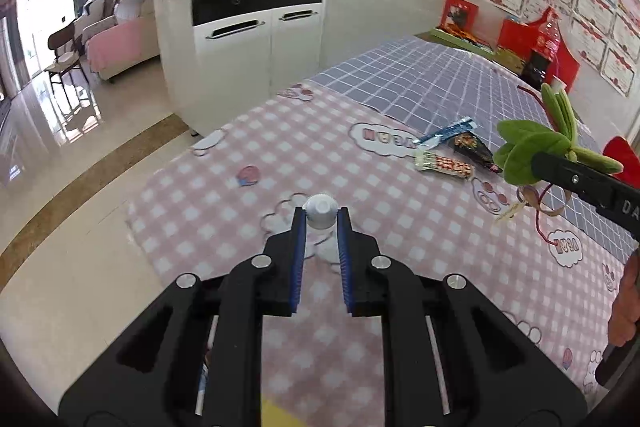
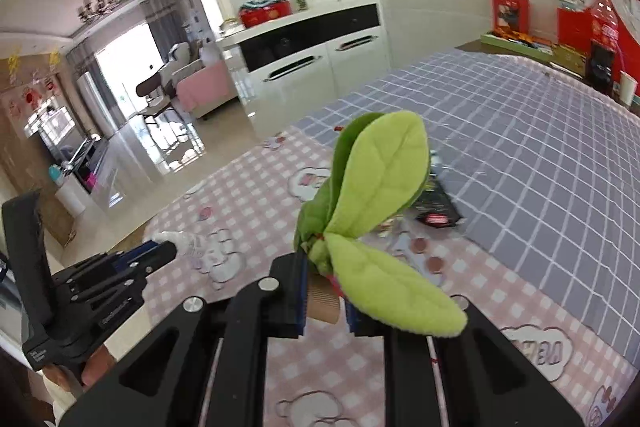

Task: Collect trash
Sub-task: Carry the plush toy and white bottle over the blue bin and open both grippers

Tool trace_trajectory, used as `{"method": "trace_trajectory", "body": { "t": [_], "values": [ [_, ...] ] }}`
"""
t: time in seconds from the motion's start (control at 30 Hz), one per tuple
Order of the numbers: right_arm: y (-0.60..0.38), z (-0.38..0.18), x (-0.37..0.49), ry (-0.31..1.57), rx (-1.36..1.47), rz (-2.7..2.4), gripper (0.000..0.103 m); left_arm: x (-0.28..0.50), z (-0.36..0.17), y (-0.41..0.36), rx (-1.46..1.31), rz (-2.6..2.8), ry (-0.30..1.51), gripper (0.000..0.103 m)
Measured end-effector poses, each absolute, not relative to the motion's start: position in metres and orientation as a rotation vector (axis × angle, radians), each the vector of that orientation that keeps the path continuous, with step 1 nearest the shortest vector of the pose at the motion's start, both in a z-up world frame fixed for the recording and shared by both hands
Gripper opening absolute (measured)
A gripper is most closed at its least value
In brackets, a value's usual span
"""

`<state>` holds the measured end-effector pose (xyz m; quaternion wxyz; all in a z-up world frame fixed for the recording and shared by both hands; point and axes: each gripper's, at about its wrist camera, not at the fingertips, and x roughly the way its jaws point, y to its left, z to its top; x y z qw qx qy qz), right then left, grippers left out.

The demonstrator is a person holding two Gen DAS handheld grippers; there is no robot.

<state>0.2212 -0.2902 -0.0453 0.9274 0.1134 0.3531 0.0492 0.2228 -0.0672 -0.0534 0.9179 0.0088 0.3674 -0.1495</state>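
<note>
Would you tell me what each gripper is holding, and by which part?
The left gripper holds a clear bottle by its neck, below the white cap. The right gripper holds green fabric leaves at their base.

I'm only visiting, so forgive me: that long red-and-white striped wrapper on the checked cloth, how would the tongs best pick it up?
Probably across its narrow width near the middle, coming down from above. The striped wrapper lies flat and long on the checked cloth, so its thin sides suit a pinch. The black snack packet and blue wrapper crowd its far side, so approach from the near side.
</note>
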Motion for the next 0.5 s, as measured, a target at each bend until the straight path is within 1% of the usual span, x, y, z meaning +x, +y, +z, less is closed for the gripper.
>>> {"method": "trace_trajectory", "body": {
  "t": [0.2,0.5],
  "values": [
    [-0.238,-0.031,0.219,0.708,0.172,0.196,0.015,0.21,-0.05,-0.021,-0.024,-0.227,0.751,0.016],
    [-0.12,-0.016,0.232,0.717,0.079,0.43,0.015,0.186,-0.051,0.072,-0.095,-0.041,0.741,0.016]
  ]
}}
